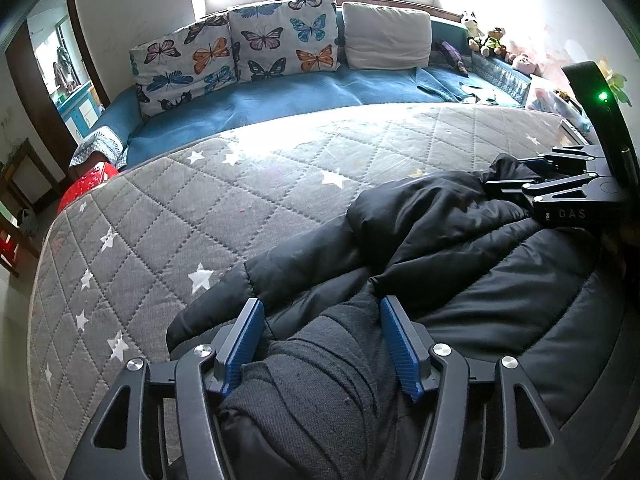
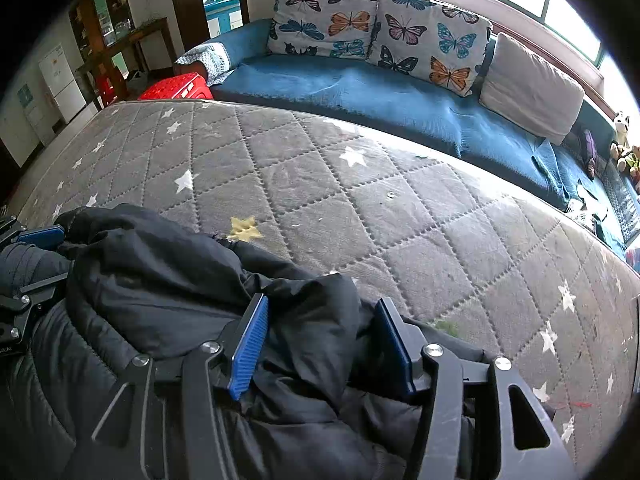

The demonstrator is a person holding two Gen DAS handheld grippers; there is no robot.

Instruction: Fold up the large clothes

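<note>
A black puffer jacket (image 1: 440, 220) (image 2: 160, 280) lies bunched on the near part of a grey quilted mattress (image 1: 192, 208) (image 2: 360, 200) with white stars. My left gripper (image 1: 320, 308) stands open over the jacket's left part. A dark grey knit band (image 1: 320, 384) of the jacket lies loosely between its blue pads (image 1: 246, 344). My right gripper (image 2: 323, 304) is open too, with a fold of the black shell between its blue pads (image 2: 250, 348). Each gripper shows at the edge of the other's view: the right one (image 1: 560, 192) and the left one (image 2: 28, 264).
Beyond the mattress stands a blue sofa (image 1: 280, 96) (image 2: 360, 92) with butterfly cushions (image 1: 276, 40) (image 2: 424, 36) and a plain beige one (image 1: 384, 36). A red plastic crate (image 1: 86, 184) (image 2: 176, 86) sits at the mattress's far left corner. Plush toys (image 1: 492, 42) line the sofa's right end.
</note>
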